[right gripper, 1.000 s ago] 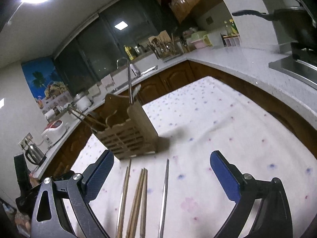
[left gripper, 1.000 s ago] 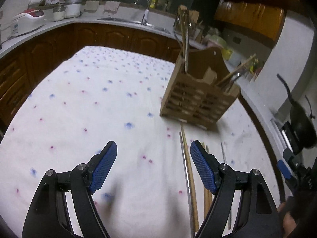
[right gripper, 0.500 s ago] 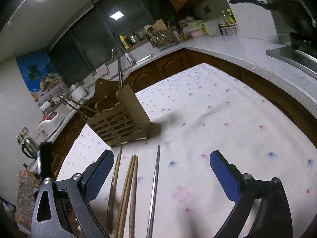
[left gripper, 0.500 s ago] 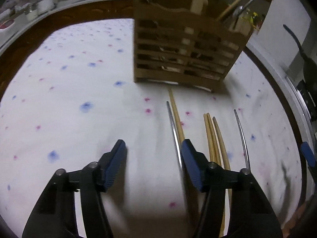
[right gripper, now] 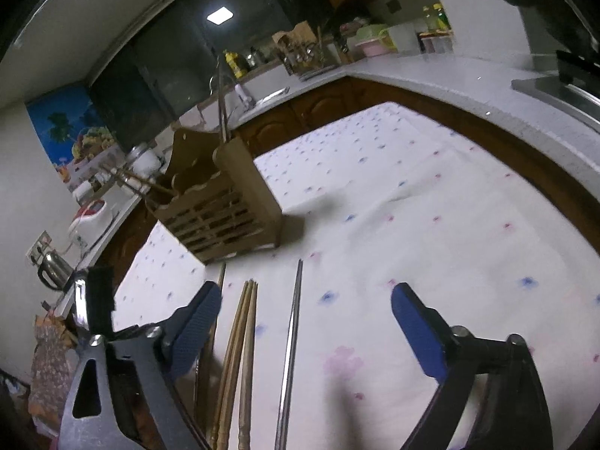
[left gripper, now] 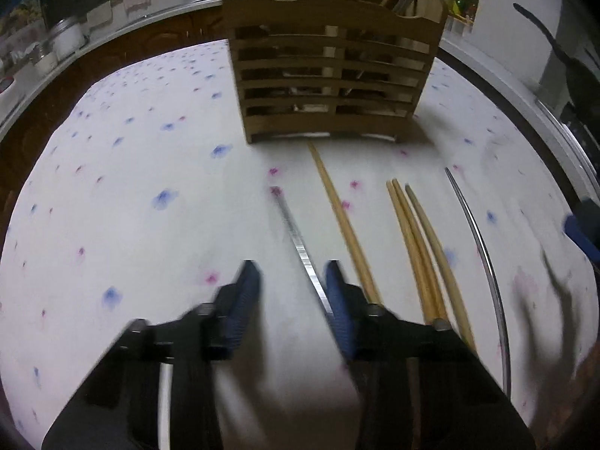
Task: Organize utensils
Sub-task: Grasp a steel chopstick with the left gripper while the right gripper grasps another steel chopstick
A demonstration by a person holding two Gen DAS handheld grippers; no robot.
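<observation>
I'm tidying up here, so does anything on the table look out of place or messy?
Yes. Several chopsticks lie loose on the tablecloth in front of the wooden utensil holder rather than in it: metal chopsticks, and wooden ones fanned unevenly. Nothing looks spilled or broken.

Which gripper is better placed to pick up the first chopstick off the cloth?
Left. The left gripper already has a metal chopstick between its fingers, which have just been closing. The right gripper stands wide open above the others.
</observation>
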